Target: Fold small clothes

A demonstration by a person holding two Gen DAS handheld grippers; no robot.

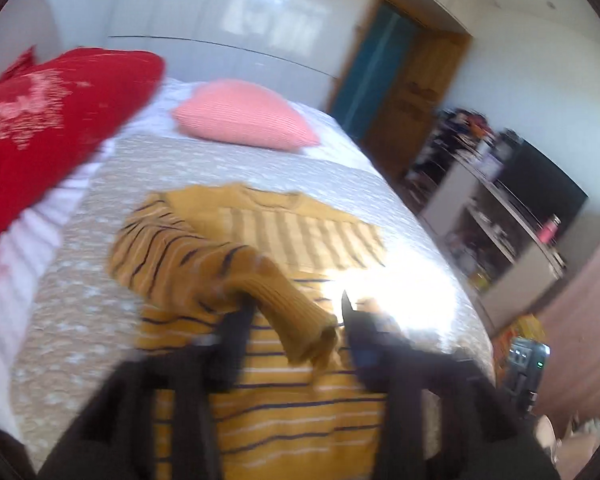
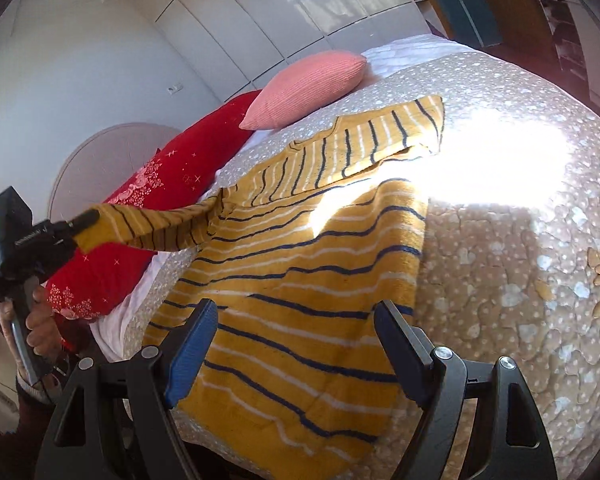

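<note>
The bed (image 2: 500,280), under a beige dotted quilt, fills both views, with a red embroidered pillow (image 2: 172,184) at the left of the frame and a pink ribbed cushion (image 2: 308,84) toward the upper middle. A mustard sweater with navy and white stripes (image 2: 300,272) lies flat across the middle of the quilt, its right-of-frame side already turned in over the chest.

The step in hand looks like folding in the remaining sleeve (image 2: 152,228), which is lifted off the bed and stretched toward the left of the frame. Next it likely needs carrying across the body and laying flat before release.

The left hand-held gripper (image 2: 82,222) is clamped on the sleeve near its cuff (image 1: 312,344), which dangles loose past the fingers. The right hand-held gripper (image 2: 296,344) hovers wide apart over the sweater's hem at lower centre, holding nothing.
</note>
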